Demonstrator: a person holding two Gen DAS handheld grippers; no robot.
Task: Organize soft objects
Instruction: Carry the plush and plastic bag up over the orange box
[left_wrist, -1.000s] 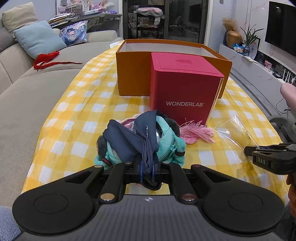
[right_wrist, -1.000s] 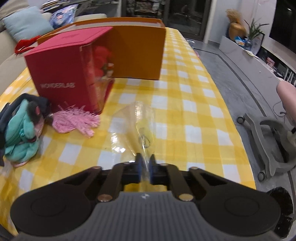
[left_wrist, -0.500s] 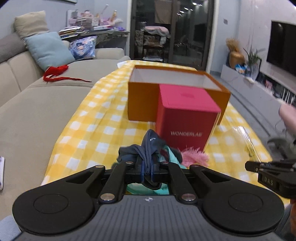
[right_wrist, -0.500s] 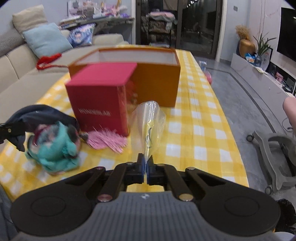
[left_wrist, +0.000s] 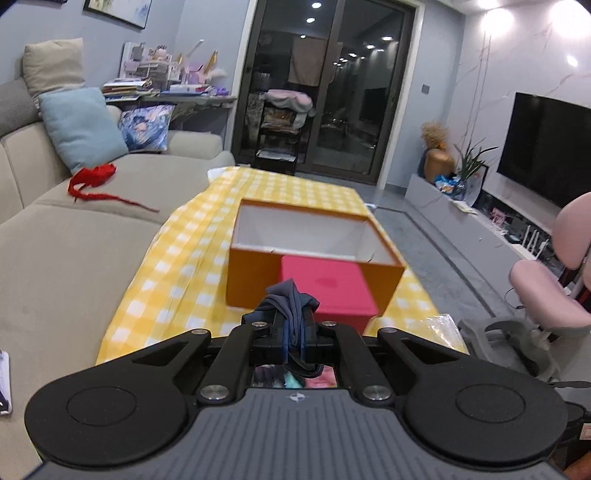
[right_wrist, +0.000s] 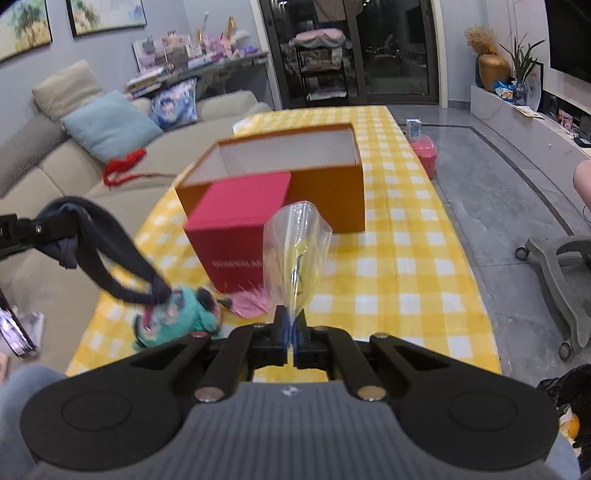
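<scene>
My left gripper (left_wrist: 293, 334) is shut on a dark navy fabric strap (left_wrist: 290, 302). In the right wrist view the strap (right_wrist: 110, 266) runs down from the left gripper (right_wrist: 48, 230) to a teal plush toy (right_wrist: 177, 319) hanging just above the yellow checked tablecloth (right_wrist: 399, 273). My right gripper (right_wrist: 290, 332) is shut on a clear plastic bag (right_wrist: 297, 251) and holds it upright in the air. A pink tassel (right_wrist: 251, 304) lies by the red WONDERLAB box (right_wrist: 240, 225). The open orange box (left_wrist: 314, 236) stands behind it.
A beige sofa (left_wrist: 74, 240) with cushions and a red ribbon (left_wrist: 92, 179) runs along the left. A pink chair (left_wrist: 546, 291) and grey chair base (right_wrist: 557, 269) stand at the right. A pink item (right_wrist: 424, 153) lies on the floor past the table.
Both grippers have risen. The left one has lifted the strap and the teal plush up off the cloth; the right one has lifted the clear bag higher.
</scene>
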